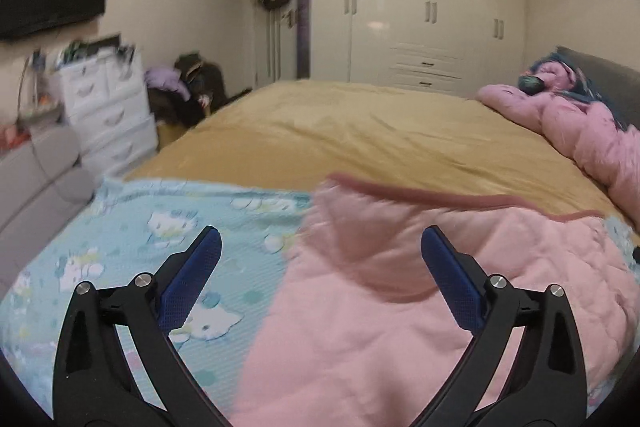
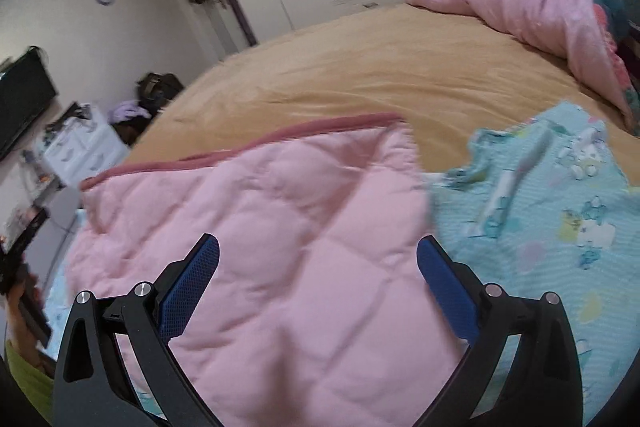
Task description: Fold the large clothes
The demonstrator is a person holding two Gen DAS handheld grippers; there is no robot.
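Folding continues: the pink quilt (image 2: 280, 247) lies doubled over its blue printed side (image 1: 132, 247) on the bed (image 1: 340, 131). Left gripper (image 1: 320, 255) and right gripper (image 2: 318, 259) both gape wide, holding nothing. Regrip the maroon edge (image 2: 240, 147) at 12 o'clock, keeping corners aligned.

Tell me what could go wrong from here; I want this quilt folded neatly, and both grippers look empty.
1. The pink flap lies skewed over the blue side, its trim slanted, so the next fold may come out crooked.
2. The left gripper and right gripper are open and hold nothing, so the flap may slip back.
3. The right edge of the blue side is rumpled and may crease in.
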